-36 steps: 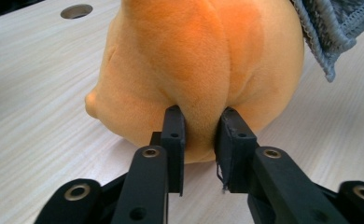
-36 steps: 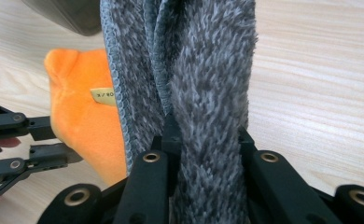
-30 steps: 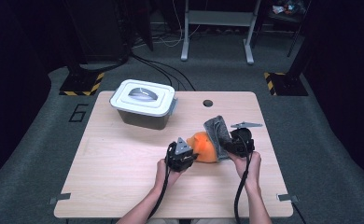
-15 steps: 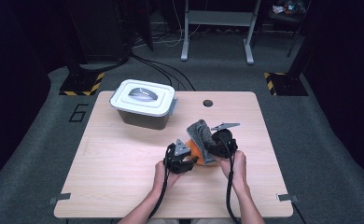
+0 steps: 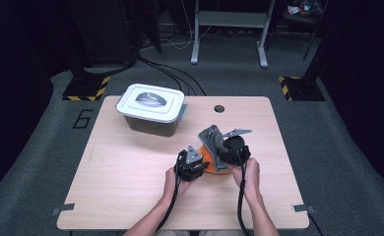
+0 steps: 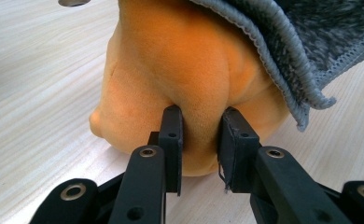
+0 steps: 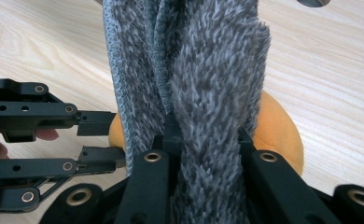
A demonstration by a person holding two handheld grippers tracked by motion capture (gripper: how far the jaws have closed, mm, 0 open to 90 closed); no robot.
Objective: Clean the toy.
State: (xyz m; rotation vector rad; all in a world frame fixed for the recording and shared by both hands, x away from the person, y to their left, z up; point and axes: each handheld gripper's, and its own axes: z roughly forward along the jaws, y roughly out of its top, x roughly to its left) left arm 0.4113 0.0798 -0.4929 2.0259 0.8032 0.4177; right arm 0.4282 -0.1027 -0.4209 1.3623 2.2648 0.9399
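Note:
An orange soft toy (image 5: 210,163) lies on the wooden table (image 5: 131,172), right of centre. A grey fuzzy cloth (image 5: 212,139) hangs over its far side. My left gripper (image 5: 203,165) comes in from the left. Its jaws have just been closing, and its pads pinch a fold of the orange toy (image 6: 171,60) at my left gripper (image 6: 201,126); the cloth's stitched edge (image 6: 301,42) hangs at the upper right. My right gripper (image 5: 224,149) is shut on the grey cloth (image 7: 208,70), which bunches up between its jaws at my right gripper (image 7: 208,135). Behind it shows the orange toy (image 7: 278,126).
A grey box with a white latched lid (image 5: 153,110) stands at the table's back left. A round cable hole (image 5: 219,108) sits near the far edge. My left gripper (image 7: 105,137) shows close by in the right gripper view. Bare wood lies on the table's left half.
My right gripper has carried the grey cloth leftwards, so it now lies over the orange toy. The left gripper has stayed beside the toy.

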